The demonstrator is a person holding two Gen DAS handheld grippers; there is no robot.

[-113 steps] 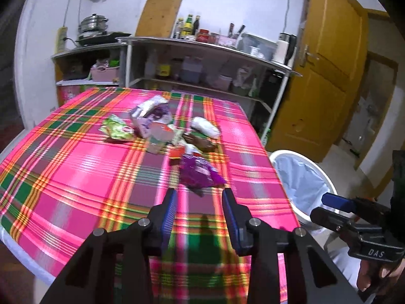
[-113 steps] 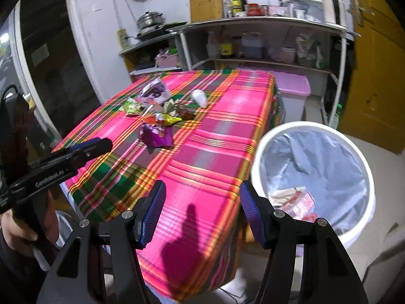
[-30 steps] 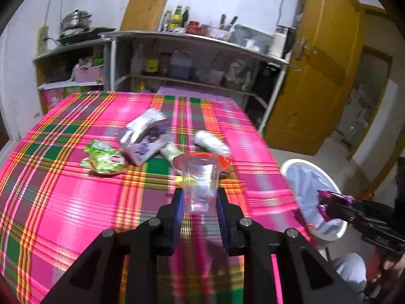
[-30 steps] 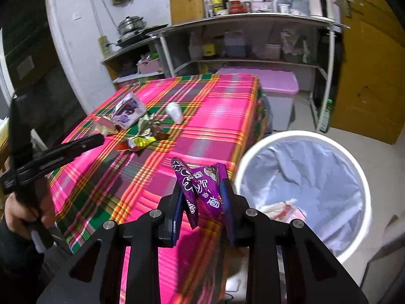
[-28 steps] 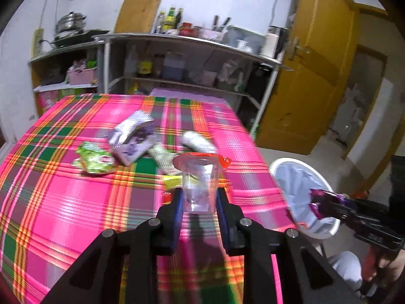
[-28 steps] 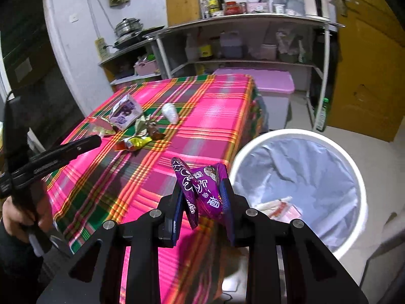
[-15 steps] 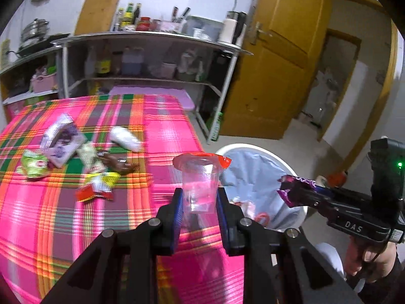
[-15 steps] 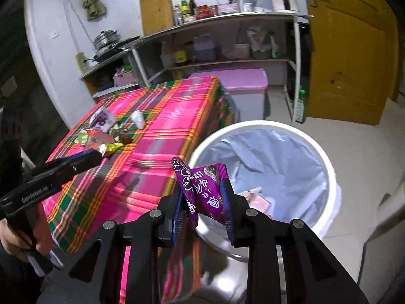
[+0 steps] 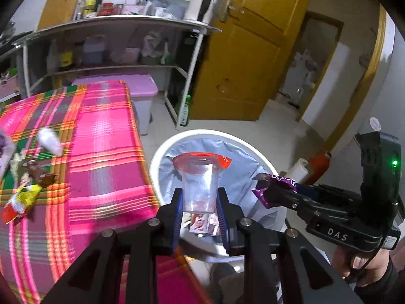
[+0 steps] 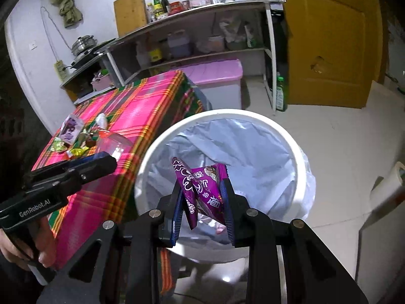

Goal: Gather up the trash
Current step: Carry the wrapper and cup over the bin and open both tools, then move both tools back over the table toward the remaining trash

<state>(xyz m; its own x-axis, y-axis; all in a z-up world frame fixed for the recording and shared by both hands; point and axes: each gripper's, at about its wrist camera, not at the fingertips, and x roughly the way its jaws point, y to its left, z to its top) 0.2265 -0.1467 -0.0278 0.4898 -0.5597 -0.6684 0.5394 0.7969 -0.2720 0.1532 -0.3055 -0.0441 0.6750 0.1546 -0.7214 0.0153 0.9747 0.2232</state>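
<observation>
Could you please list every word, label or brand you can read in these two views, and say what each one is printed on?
"DAS": on the body of the right gripper, seen in the left wrist view.
"GenRobot.AI": on the body of the left gripper, seen in the right wrist view.
Purple wrapper in the right gripper: white characters, not legible to me.
Bottle labels on the shelf, wrappers on the table: too small or blurred.

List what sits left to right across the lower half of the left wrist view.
Yellow-and-red snack wrapper on the pink plaid tablecloth → clear plastic cup with red rim in the left gripper → purple snack packet in the right gripper → hand.
</observation>
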